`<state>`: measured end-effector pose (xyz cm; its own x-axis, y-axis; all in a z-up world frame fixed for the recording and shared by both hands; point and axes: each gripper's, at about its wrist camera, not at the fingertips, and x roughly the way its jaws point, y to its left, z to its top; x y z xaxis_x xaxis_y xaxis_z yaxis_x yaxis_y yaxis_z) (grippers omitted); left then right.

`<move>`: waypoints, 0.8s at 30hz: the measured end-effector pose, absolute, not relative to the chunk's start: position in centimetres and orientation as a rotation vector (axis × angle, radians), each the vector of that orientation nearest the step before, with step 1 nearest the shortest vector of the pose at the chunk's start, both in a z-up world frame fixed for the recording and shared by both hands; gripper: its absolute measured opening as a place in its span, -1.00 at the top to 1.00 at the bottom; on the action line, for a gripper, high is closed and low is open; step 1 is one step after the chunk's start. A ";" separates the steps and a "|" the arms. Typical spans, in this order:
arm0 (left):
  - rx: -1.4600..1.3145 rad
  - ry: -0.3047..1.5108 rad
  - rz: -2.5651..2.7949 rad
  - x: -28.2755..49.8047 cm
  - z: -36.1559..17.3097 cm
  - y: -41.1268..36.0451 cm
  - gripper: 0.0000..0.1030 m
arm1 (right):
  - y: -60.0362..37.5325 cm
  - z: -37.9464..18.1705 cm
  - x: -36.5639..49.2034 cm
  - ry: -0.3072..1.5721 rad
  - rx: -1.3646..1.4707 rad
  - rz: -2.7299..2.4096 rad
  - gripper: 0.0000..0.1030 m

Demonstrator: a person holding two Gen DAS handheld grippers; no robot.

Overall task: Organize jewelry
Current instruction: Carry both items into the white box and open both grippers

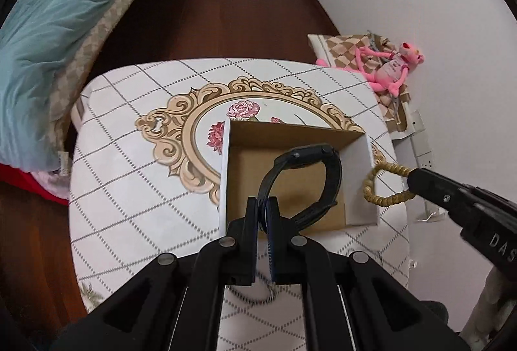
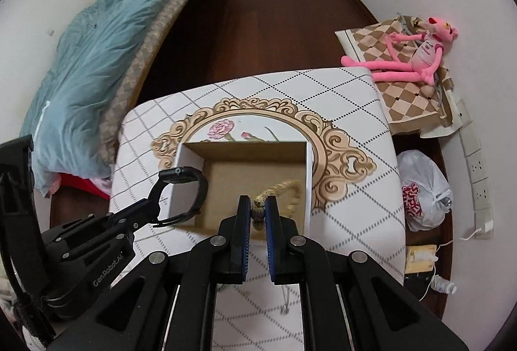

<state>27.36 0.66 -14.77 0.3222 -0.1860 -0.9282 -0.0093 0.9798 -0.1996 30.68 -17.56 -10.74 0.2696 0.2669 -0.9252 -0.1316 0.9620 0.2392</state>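
An open cardboard box [image 1: 290, 133] with white outer walls stands on the table. My left gripper [image 1: 263, 205] is shut on the strap of a black wristwatch [image 1: 307, 157], which hangs looped over the box. My right gripper [image 2: 258, 205] is shut on a beige beaded bracelet [image 2: 281, 186] that dangles above the box [image 2: 245, 149]. In the left wrist view the right gripper [image 1: 416, 180] comes in from the right, its bracelet [image 1: 381, 186] near the box's right wall. From the right wrist, the left gripper [image 2: 155, 209] holds the watch [image 2: 187, 176] over the box's left wall.
The table [image 1: 129, 157] has a white checked cover with a gold floral frame. A thin chain [image 2: 284, 305] lies near its front edge. A bed with a blue quilt [image 2: 97, 60] is on the left. A pink plush toy [image 2: 413, 54] and a white plastic bag [image 2: 423, 189] are on the right.
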 end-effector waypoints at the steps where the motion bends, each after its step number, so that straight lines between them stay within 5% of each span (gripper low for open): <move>1: -0.185 1.256 -0.122 28.1 -15.3 0.6 0.92 | -17.4 -11.3 31.4 1.281 0.119 0.266 0.82; 7: -0.222 1.317 -0.122 31.0 -17.0 0.3 0.72 | -17.0 -14.3 34.5 1.357 0.141 0.303 0.81; 8: -0.205 1.320 -0.106 31.2 -16.9 0.3 0.34 | -17.1 -14.8 34.8 1.371 0.154 0.307 0.80; 9: -0.193 1.316 -0.089 31.4 -16.8 0.3 -0.32 | -17.2 -15.2 35.0 1.384 0.162 0.313 0.79; 10: -0.187 1.302 -0.079 31.4 -16.6 0.4 -0.64 | -17.4 -15.5 35.0 1.391 0.162 0.307 0.73; 11: -0.175 1.289 -0.067 31.3 -16.4 0.6 -0.94 | -17.5 -15.8 35.0 1.397 0.161 0.305 0.45; 14: -0.145 1.269 -0.021 31.1 -16.2 1.2 -0.94 | -18.3 -16.2 35.0 1.399 0.181 0.303 -0.20; 17: -0.095 1.241 0.050 30.7 -16.2 2.0 -0.95 | -18.5 -15.9 34.6 1.382 0.153 0.282 -0.31; 20: -0.050 1.209 0.100 29.9 -16.2 2.5 -0.96 | -18.1 -15.7 33.8 1.365 0.061 0.222 -0.72; 24: -0.024 1.177 0.140 28.7 -16.2 2.9 -0.96 | -18.0 -16.3 32.2 1.343 -0.023 0.136 -0.76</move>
<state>28.67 2.89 -16.24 0.3764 0.0968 -0.9214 -0.1221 0.9910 0.0543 32.19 -18.02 -16.28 0.2196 0.0847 -0.9719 -0.1113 0.9919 0.0612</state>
